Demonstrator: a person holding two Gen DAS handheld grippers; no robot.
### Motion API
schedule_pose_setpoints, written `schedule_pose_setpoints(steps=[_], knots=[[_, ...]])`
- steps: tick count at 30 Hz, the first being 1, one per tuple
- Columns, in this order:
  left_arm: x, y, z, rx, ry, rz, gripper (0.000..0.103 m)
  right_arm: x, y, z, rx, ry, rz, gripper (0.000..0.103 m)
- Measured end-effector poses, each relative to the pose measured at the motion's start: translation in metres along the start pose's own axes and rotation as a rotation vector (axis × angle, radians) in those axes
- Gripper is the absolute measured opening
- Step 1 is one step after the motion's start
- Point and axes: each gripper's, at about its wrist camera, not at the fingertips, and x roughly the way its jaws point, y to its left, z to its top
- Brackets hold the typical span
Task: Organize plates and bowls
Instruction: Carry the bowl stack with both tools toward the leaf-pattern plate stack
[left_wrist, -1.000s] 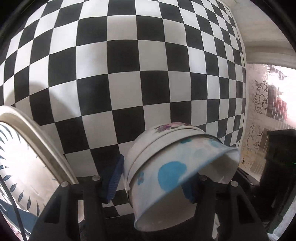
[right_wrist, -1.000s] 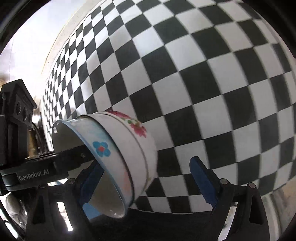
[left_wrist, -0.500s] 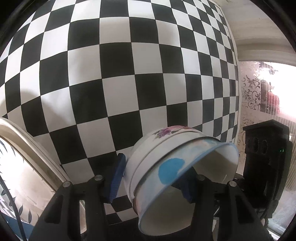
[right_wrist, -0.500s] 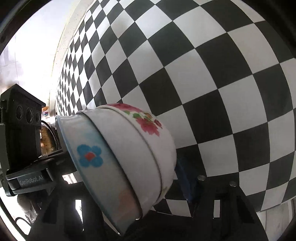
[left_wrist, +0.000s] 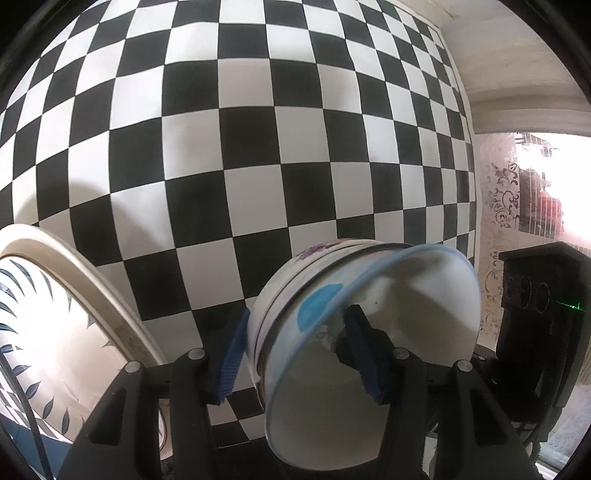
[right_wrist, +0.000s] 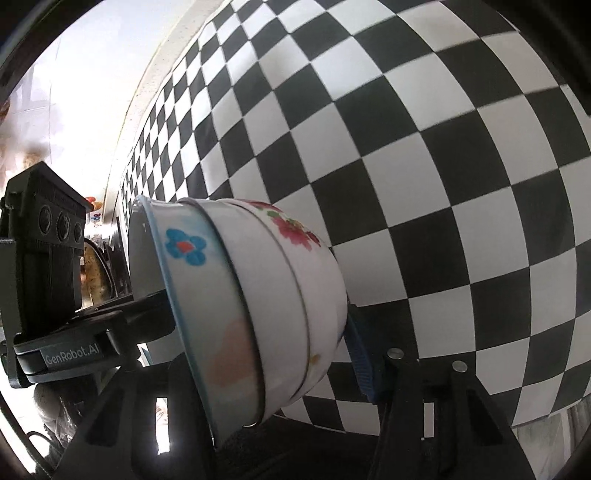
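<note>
A stack of nested white bowls (left_wrist: 332, 317) with flower prints is held tilted above the checkered cloth. My left gripper (left_wrist: 299, 354) is shut on the stack's rim, one pad outside and one inside. In the right wrist view the same stack (right_wrist: 258, 295) fills the space between my right gripper's (right_wrist: 280, 354) fingers; the blue right pad (right_wrist: 360, 362) touches the bowls' base side, the left finger is hidden behind the stack. The left gripper body (right_wrist: 48, 258) shows at the left.
A large plate (left_wrist: 55, 314) with blue leaf print lies at the lower left in the left wrist view. The black-and-white checkered tablecloth (left_wrist: 258, 129) covers the table. The right gripper body (left_wrist: 535, 314) stands at the right edge.
The right gripper has closed in around the bowl stack from the other side. The stack has tipped so its opening faces the left camera more.
</note>
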Motion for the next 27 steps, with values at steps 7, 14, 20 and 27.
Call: schedule_pose_setpoints(steps=[7,14,20,27], knots=[[-0.031,0.009,-0.006,0.005,-0.037,-0.008,0.051,-0.019,0.027,-0.001,-0.051,-0.010,0.007,0.054],[-0.075,0.029,-0.015,-0.005,-0.095,-0.006,0.051,-0.026,0.065,-0.001,-0.118,-0.015,0.021,0.054],[-0.105,0.060,-0.025,-0.030,-0.134,0.000,0.051,-0.009,0.106,-0.005,-0.169,0.005,0.029,0.054],[-0.127,0.110,-0.044,-0.087,-0.160,0.004,0.051,0.027,0.147,-0.018,-0.222,0.051,0.032,0.054]])
